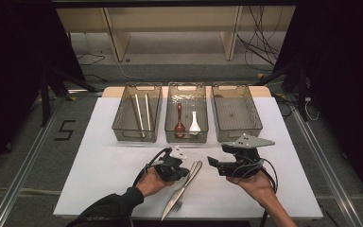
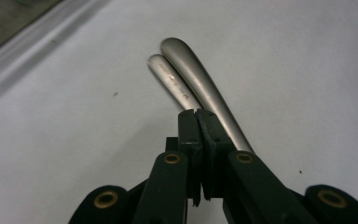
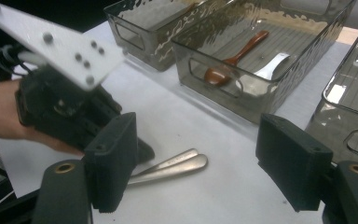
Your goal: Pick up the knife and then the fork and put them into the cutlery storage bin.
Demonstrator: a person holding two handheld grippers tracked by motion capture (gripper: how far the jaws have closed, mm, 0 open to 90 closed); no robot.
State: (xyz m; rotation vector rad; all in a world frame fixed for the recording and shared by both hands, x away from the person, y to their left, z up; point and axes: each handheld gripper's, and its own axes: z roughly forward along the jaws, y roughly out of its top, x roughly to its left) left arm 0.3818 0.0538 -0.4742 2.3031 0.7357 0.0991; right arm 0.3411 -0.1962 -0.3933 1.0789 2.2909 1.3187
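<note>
High view: two metal utensils, fork (image 1: 176,204) and its neighbour (image 1: 192,171), side by side on bench (image 1: 99,165); left tool (image 1: 182,172) clamped shut over handles, nothing visibly held; right tool (image 1: 217,164) gaping, empty. Risk: grabbing both pieces together

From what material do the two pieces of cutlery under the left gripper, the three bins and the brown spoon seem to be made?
Two pieces of cutlery: apparently steel with a brushed satin finish; grey, with soft highlights along the handles.
Three bins: likely smoked clear plastic; the contents show through the walls, and the rims are glossy.
Brown spoon: reddish brown and shiny, perhaps lacquered wood or plastic; the look leaves it open.
</note>
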